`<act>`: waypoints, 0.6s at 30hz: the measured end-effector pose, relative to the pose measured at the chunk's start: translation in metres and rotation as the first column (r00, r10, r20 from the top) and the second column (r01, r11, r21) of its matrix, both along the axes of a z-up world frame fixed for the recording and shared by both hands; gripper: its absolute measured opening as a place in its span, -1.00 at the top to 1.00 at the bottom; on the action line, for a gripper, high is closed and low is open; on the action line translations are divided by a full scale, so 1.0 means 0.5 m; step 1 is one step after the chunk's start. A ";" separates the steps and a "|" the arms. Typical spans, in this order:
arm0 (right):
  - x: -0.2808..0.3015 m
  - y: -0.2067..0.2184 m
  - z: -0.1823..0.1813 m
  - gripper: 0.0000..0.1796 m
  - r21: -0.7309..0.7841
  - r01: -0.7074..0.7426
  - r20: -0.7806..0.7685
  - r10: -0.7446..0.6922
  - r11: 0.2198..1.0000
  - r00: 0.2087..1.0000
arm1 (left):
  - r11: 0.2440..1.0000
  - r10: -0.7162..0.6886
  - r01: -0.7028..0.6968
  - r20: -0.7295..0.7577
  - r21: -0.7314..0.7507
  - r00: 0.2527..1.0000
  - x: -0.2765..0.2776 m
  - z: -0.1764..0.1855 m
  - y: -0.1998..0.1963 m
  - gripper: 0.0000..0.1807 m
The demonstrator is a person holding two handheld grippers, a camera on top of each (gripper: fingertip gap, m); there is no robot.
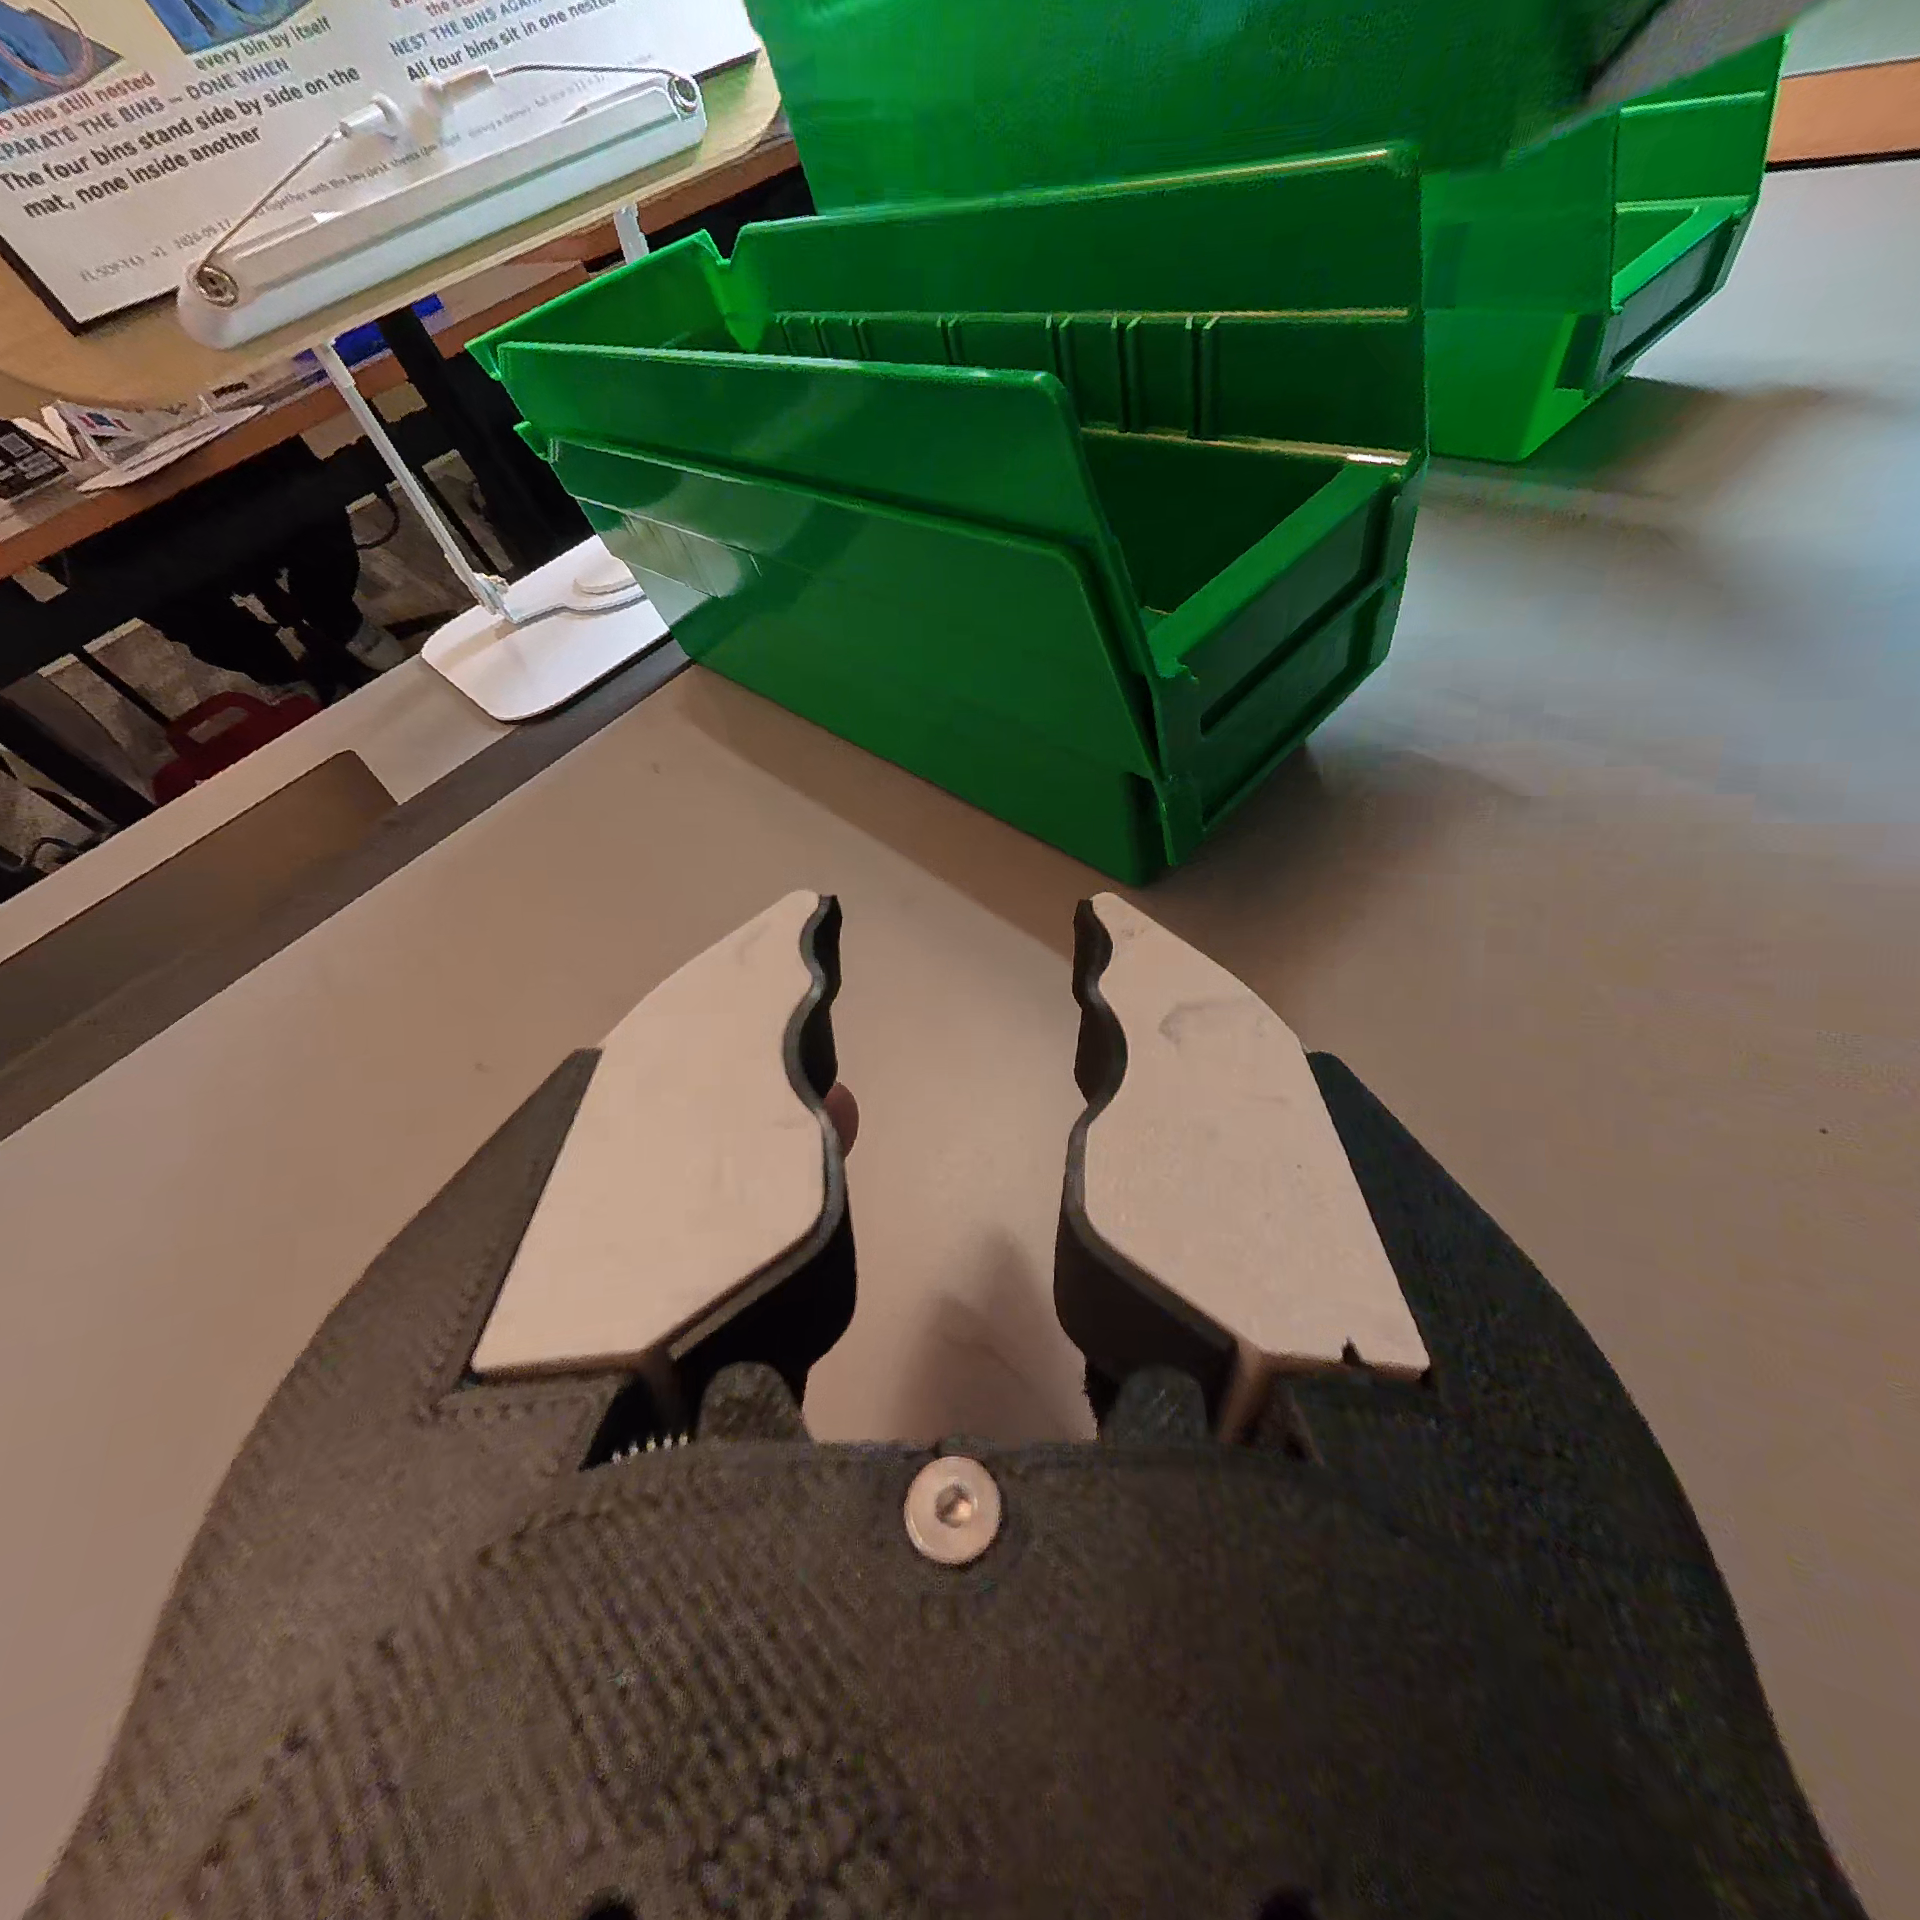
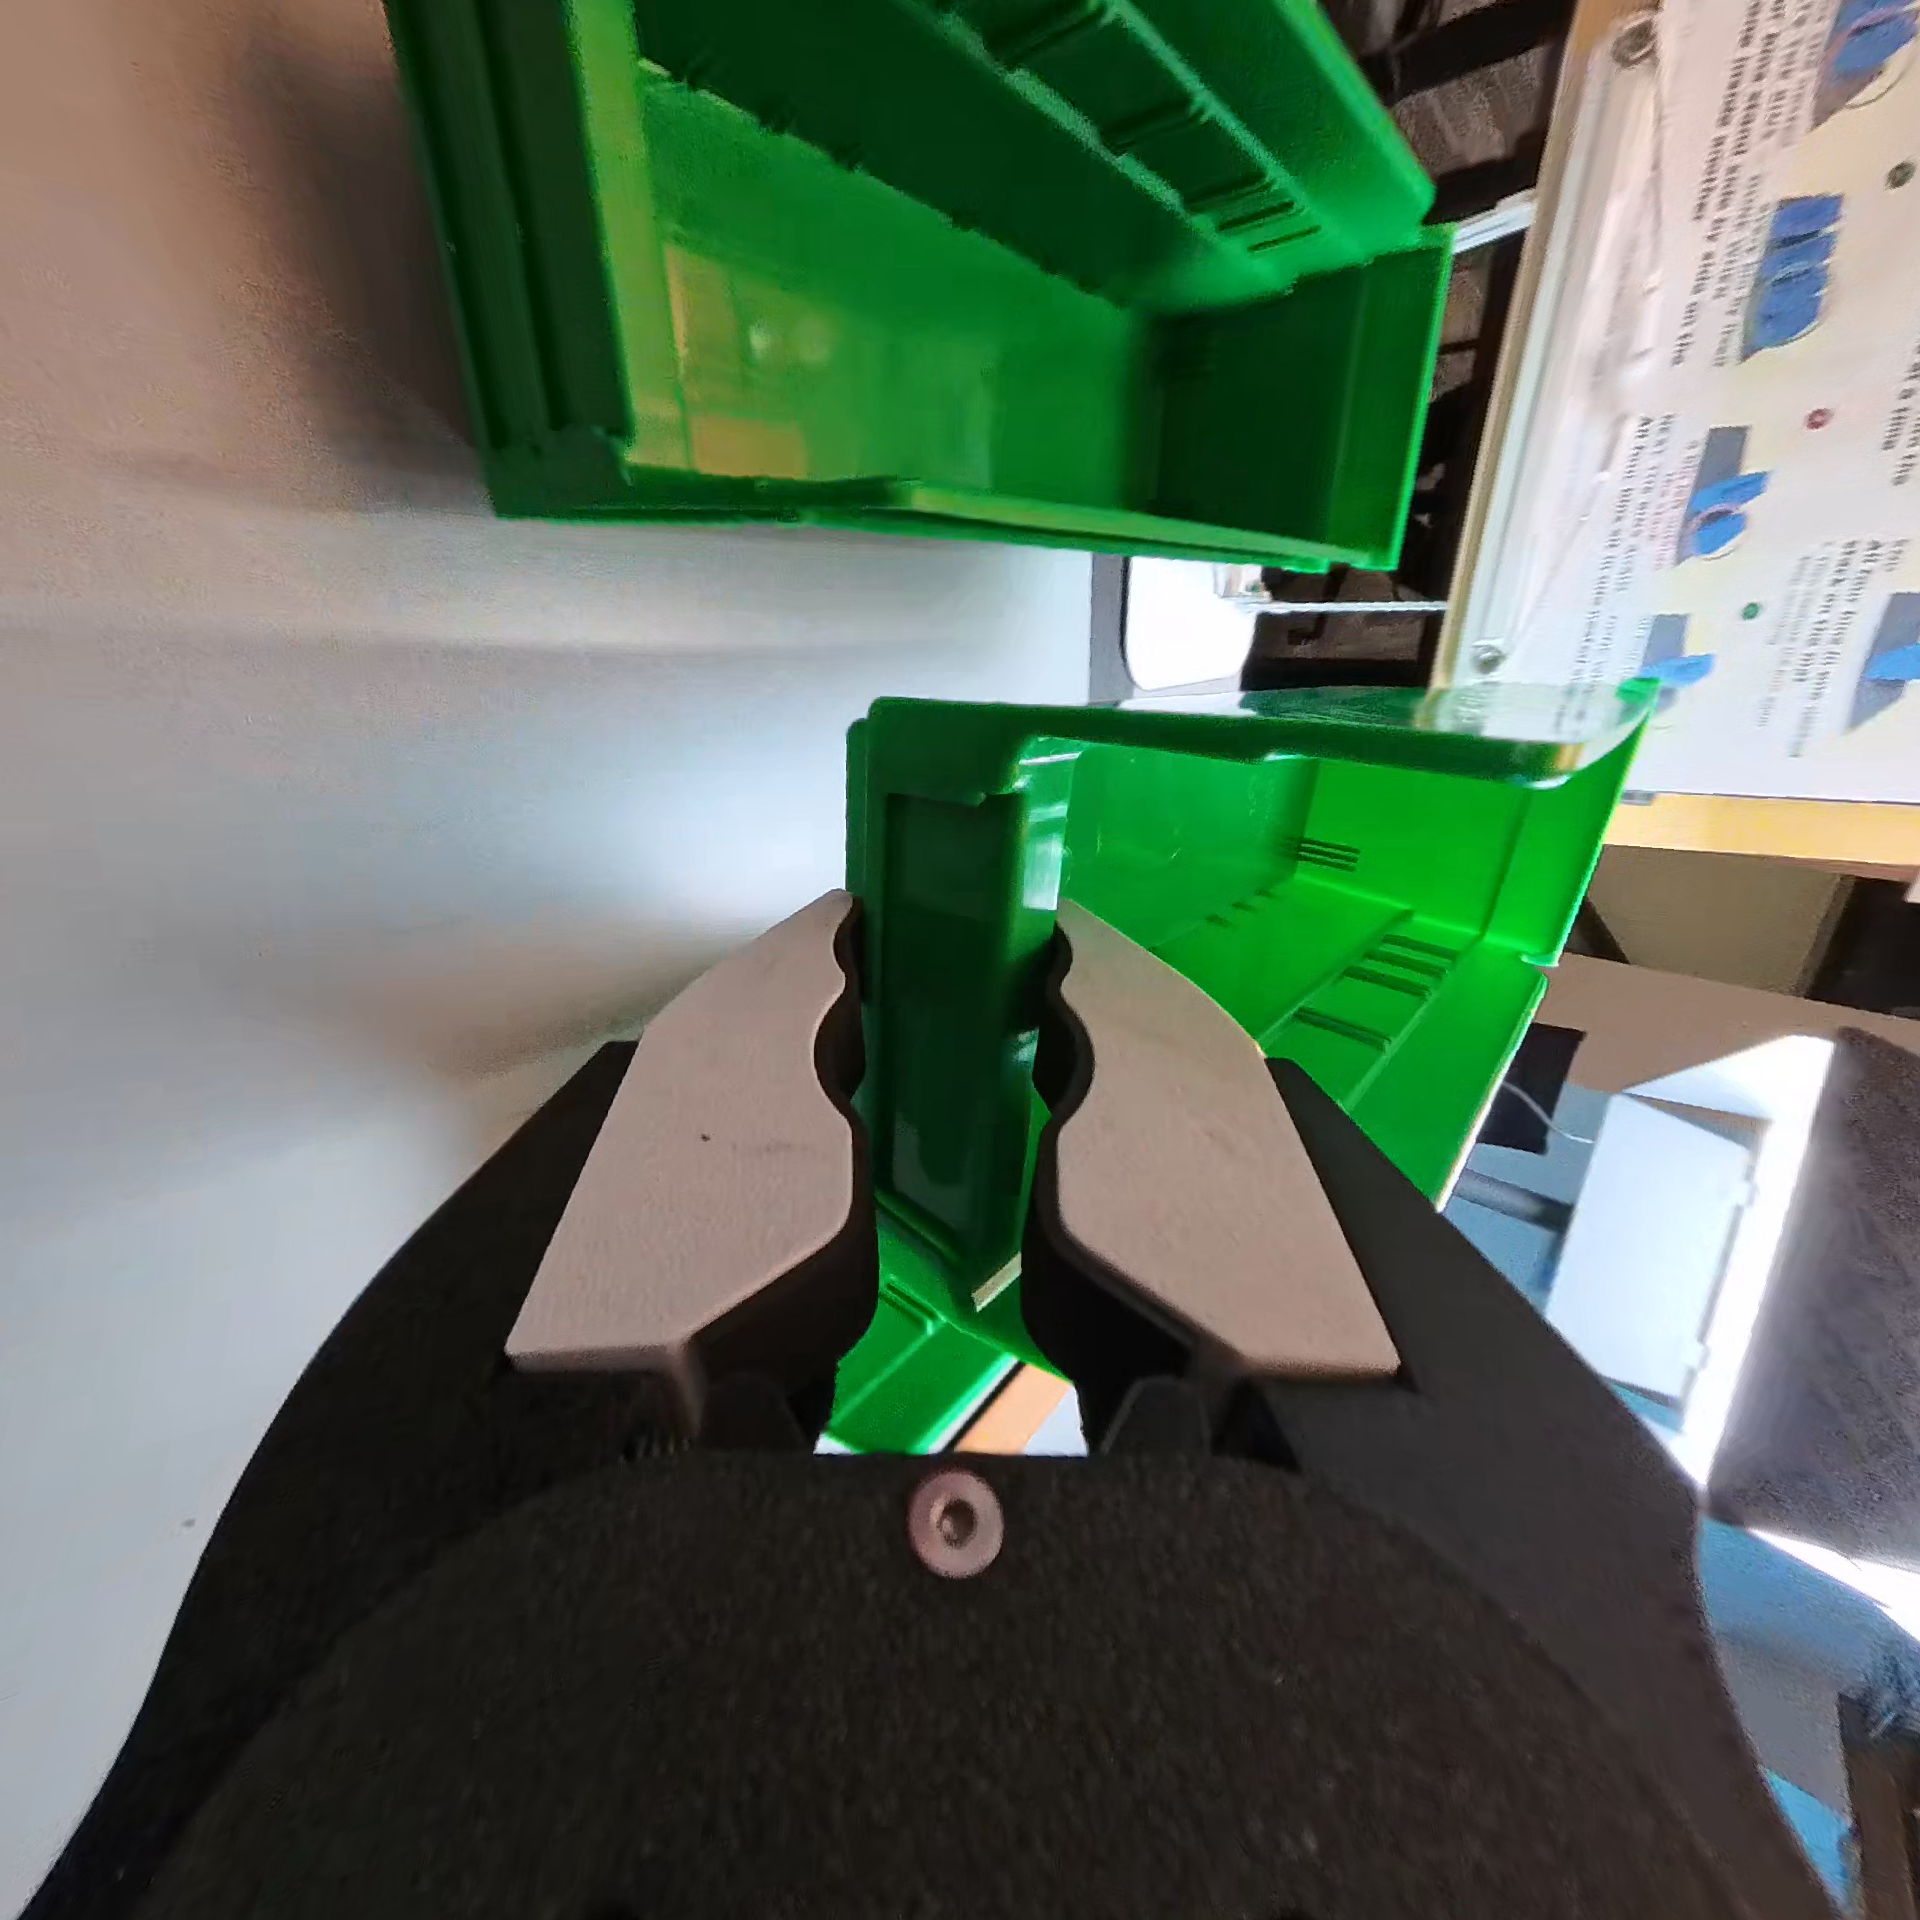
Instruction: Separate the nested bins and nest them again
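Note:
A stack of nested green bins (image 1: 883, 623) stands on the grey mat (image 1: 1558, 987), just beyond my left gripper (image 1: 956, 914), which is open and empty low over the mat. Another green bin (image 1: 1558, 343) stands behind the stack to the right. My right gripper (image 2: 954, 925) is shut on the front lip of a single green bin (image 2: 1351, 831) and holds it in the air. That bin shows at the top of the left wrist view (image 1: 1143, 83), above the stack. The nested stack also shows in the right wrist view (image 2: 883, 343), apart from the held bin.
A printed instruction sheet on a white stand (image 1: 312, 156) is at the far left, its white base (image 1: 540, 655) by the mat's edge beside the stack. A wooden table and clutter lie beyond it. The mat's left edge (image 1: 312, 862) runs diagonally. Left tips to right tips: about 25 cm.

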State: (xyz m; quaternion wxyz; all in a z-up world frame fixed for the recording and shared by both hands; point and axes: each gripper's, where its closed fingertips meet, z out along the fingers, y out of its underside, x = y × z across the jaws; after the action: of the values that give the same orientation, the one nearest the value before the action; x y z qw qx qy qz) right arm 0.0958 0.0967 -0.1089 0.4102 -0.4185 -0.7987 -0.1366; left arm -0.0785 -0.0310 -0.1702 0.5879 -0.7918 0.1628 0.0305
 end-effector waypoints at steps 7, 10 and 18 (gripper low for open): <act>-0.013 0.009 -0.097 0.67 -0.025 0.006 0.030 -0.006 1.000 1.000 | 1.000 0.002 -0.002 0.008 -0.009 1.000 -0.002 -0.005 0.001 0.52; -0.023 0.020 -0.144 0.67 -0.023 0.015 0.037 -0.014 1.000 0.999 | 1.000 -0.002 0.002 0.006 -0.003 1.000 0.001 -0.001 0.000 0.53; -0.027 0.042 -0.168 0.44 0.044 0.072 -0.054 -0.069 0.996 0.996 | 1.000 -0.006 0.006 0.018 -0.004 1.000 0.003 -0.001 0.001 0.53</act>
State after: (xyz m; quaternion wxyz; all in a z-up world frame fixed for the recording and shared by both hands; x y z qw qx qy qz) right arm 0.0821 0.1179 -0.1930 0.4353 -0.4402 -0.7692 -0.1583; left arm -0.0771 -0.0306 -0.1709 0.5878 -0.7928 0.1600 0.0213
